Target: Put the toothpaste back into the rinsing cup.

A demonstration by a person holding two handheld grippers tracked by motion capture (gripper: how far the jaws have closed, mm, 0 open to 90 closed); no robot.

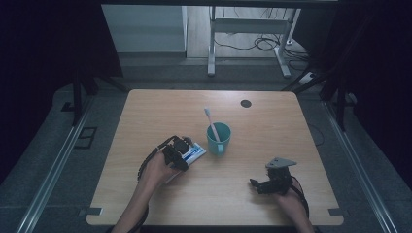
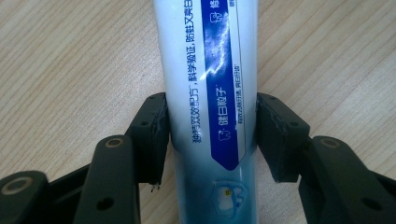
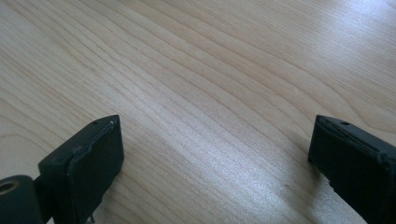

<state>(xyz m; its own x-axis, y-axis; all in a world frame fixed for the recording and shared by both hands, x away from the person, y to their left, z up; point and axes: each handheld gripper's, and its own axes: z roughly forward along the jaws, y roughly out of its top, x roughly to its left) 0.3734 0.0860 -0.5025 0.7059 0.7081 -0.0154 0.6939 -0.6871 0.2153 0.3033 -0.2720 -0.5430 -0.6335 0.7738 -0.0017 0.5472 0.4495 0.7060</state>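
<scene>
A white and blue toothpaste tube (image 2: 210, 70) lies flat on the wooden table (image 1: 145, 111). My left gripper (image 2: 211, 100) straddles it, with a black pad against each long side. From above, the left gripper (image 1: 188, 156) sits over the tube (image 1: 196, 154), just left of a teal cup (image 1: 218, 139). A toothbrush (image 1: 210, 121) stands in the cup, leaning back and to the left. My right gripper (image 1: 253, 186) rests low near the front right of the table. In its own view the right gripper (image 3: 217, 123) stands wide open over bare wood.
A black round grommet (image 1: 246, 103) is set in the table near its far edge. Beyond the table stand a metal desk frame (image 1: 212, 48) and loose cables on the floor. Dark curtains close off both sides.
</scene>
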